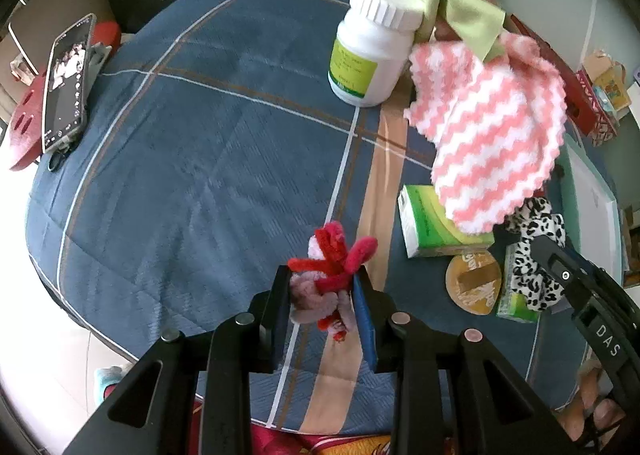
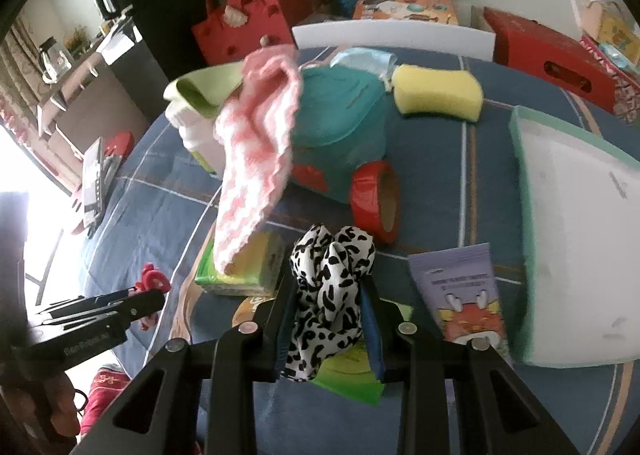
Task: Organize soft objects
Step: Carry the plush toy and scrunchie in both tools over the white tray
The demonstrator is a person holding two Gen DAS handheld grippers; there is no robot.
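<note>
Nearby, a pink-striped cloth [image 2: 256,159] drapes a green box [image 2: 240,271]; left fingers [image 1: 362,295] pinch pipe-cleaner bundle [image 1: 332,279], right fingers [image 2: 370,319] scrunchie [image 2: 328,295].

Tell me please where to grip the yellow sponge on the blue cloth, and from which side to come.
Grip the yellow sponge across its narrow waist, coming from above. It lies flat, long side across the right wrist view, and its edges curve inward at the middle, so the fingers would probably seat there. The teal container crowds its left end.

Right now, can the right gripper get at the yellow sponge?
Probably not yet. The right gripper is shut on the spotted scrunchie, and the red tape roll and teal tub sit between it and the yellow sponge.
</note>
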